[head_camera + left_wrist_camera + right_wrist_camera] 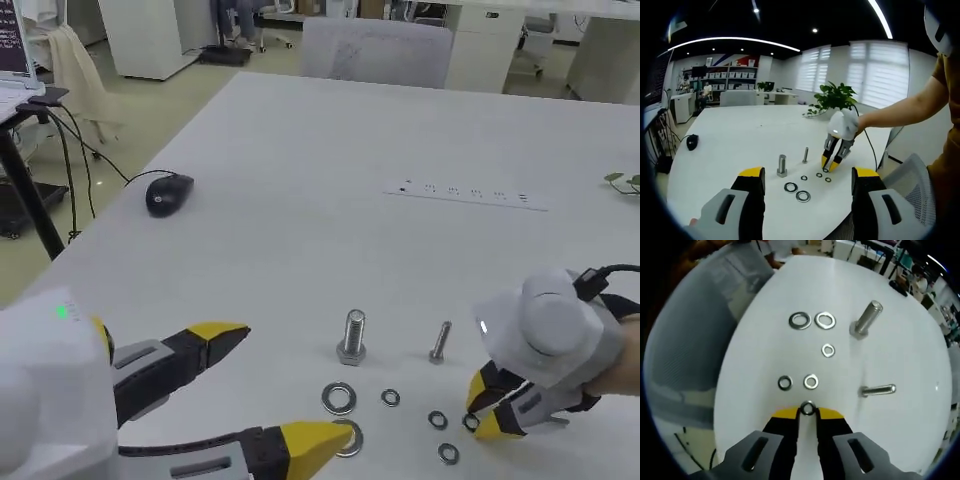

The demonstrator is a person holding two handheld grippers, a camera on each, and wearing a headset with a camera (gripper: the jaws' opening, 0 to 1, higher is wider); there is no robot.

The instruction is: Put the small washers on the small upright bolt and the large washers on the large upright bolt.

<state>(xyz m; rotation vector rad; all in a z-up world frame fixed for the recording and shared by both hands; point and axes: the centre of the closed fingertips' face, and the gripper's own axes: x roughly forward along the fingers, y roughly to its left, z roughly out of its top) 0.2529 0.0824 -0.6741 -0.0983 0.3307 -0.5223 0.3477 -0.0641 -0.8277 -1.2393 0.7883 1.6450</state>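
Held washer: one small washer [808, 408] sat pinched at the very tips of the right gripper [476, 418]; the jaws stood narrow, closed on its rim from both sides; whether it was lifted or touching the table [300, 230] I could not tell.
Loose small washers: three loose small washers [811, 381] lay flat; two lay side by side just ahead of the right gripper's tips; the third lay farther on, between that pair and the large ones.
Large washers: two large washers [799, 320] lay flat just beside each other, near the foot of the large bolt; in the head view a yellow jaw tip of the left gripper partly covered the nearer one.
Large bolt: the large bolt [352, 335] stood upright on its head, on the far side of the washers.
Small bolt: the small bolt [441, 342] stood upright too, near the large bolt but apart from it, close to the right gripper.
Left gripper: the left gripper [300, 381] hovered at the near edge of the table; its jaws were spread wide and held nothing; its tips pointed towards the large washers.
Arm: a bare forearm [900, 110] reached in behind the right gripper.
Farther out: a dark mouse [168, 193] lay well apart on the left; a white power strip [465, 193] lay beyond the bolts; a grey chair [375, 50] stood at the far edge; a green plant [835, 97] stood beyond the right gripper.
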